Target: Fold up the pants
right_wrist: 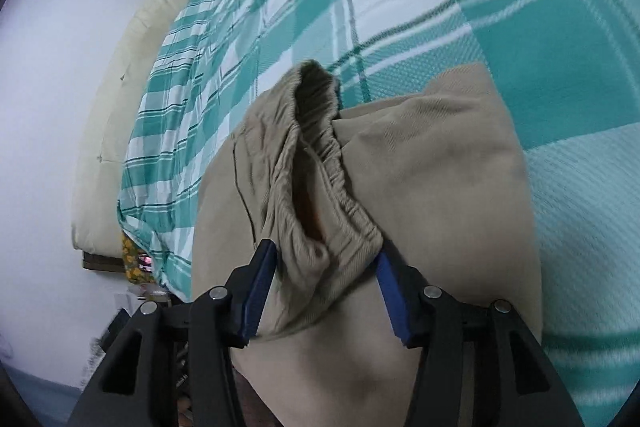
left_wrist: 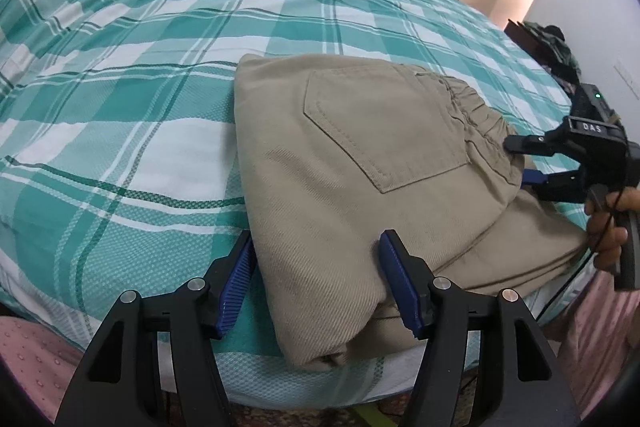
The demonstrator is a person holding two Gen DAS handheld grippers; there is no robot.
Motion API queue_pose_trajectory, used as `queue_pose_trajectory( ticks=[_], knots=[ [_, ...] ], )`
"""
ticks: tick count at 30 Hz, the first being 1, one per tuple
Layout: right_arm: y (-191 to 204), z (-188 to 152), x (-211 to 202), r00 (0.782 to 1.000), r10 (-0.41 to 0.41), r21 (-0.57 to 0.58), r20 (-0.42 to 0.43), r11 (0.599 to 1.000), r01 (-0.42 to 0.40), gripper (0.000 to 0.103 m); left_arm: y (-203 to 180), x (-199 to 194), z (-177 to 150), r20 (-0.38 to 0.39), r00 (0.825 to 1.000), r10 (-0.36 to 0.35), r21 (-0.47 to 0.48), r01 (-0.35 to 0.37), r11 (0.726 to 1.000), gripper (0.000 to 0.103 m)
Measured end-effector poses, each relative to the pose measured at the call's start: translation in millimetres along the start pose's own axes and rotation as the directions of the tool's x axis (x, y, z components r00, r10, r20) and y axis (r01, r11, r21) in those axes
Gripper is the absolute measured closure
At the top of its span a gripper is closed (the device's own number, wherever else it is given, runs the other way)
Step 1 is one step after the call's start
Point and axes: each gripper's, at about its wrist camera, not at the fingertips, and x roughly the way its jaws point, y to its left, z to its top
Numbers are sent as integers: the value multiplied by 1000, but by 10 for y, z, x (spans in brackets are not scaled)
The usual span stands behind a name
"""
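The folded pants [left_wrist: 360, 187] lie at the bed's [left_wrist: 160, 67] near edge. The left gripper [left_wrist: 318, 287] straddles a folded corner, jaws parted; the right gripper [right_wrist: 324, 291], jaws half-open, brackets the waistband [right_wrist: 320, 163], gripping nothing, probably to neaten the stack.

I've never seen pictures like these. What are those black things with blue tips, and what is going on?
They are two grabbing tools, and a person holds one in each hand. Each tool has a camera looking along its two fingers, so one picture comes from each tool. Tan pants lie folded on a bed with a green checked sheet.

The left gripper has its fingers on either side of a folded corner. I can't tell if it is squeezing. The right gripper has its fingers apart, with the stretchy waistband between them.
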Motion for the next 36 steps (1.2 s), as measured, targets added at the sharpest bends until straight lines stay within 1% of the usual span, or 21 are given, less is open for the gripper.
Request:
queue_pose_trajectory(
  ticks=[3,6,7,8,9,11,12,14,16,19,21,23,24,25,26,27,31,33,34,35,36],
  knots=[
    [-32,40,38,999,26,14,-24,1000,-26,50,13,9,-13,-1,1000,-2,-8,2,1000,37],
    [93,119,130,998,21,-5,-55,1000,-21,41,12,38,-11,-7,1000,3,-4,-3,1000,35],
    [161,122,163,998,-1,-38,-61,999,-2,46,11,40,-11,-7,1000,5,-2,-5,1000,35],
    [240,116,201,997,-39,-83,-62,996,34,69,16,32,-5,-10,1000,4,1,-4,1000,35],
    [349,101,249,995,-79,-140,-66,988,69,78,32,1,11,-15,1000,2,-2,-2,1000,35],
    [482,64,203,996,-83,-156,-41,985,76,79,89,-139,41,-21,1000,-22,-21,21,1000,35],
    [543,52,120,999,-50,-134,-18,990,47,79,125,-296,47,-5,997,-73,-23,73,997,34],
    [615,54,-33,999,47,-79,16,996,-46,79,110,-516,27,22,990,-142,19,141,990,26],
    [750,47,-179,990,134,-44,52,990,-132,79,-44,-715,-48,48,987,-153,121,147,982,14],
    [1013,10,-313,967,242,-24,85,970,-241,79,-292,-666,-113,31,993,-110,213,101,972,13],
    [1168,-34,-384,951,296,-16,94,955,-296,79,-406,-490,-98,45,999,15,225,-24,974,14],
    [1295,-81,-469,933,343,-19,107,939,-343,79,-387,-359,-40,52,990,128,174,-135,975,14],
    [1331,-111,-565,924,363,-26,119,932,-362,79,-316,-299,-8,41,984,171,112,-175,978,17],
    [1328,-130,-635,917,377,-29,128,926,-377,79,-201,-267,13,14,987,162,35,-163,986,18],
    [1308,-165,-733,913,383,-37,140,924,-382,79,-109,-272,17,4,995,104,-20,-104,994,18],
    [1269,-179,-812,914,379,-45,145,925,-376,79,18,-309,18,6,1000,10,-98,-10,995,21],
    [763,-389,-1028,948,279,-22,154,960,-279,79,50,-319,4,-30,995,-92,-114,88,990,38],
    [410,-547,-1062,958,238,30,163,969,-245,80,-48,-246,-71,-81,992,-95,-79,89,993,41],
    [190,-634,-1075,964,199,60,176,975,-212,80,-85,-189,-121,-105,993,-62,-51,57,997,46],
    [6,-694,-1077,972,137,76,191,985,-154,80,-115,-116,-158,-130,991,-32,-31,28,999,48],
    [-184,-748,-1047,980,43,83,196,995,-60,80,-109,-8,-205,-165,986,-37,-31,32,999,44]
  ],
)
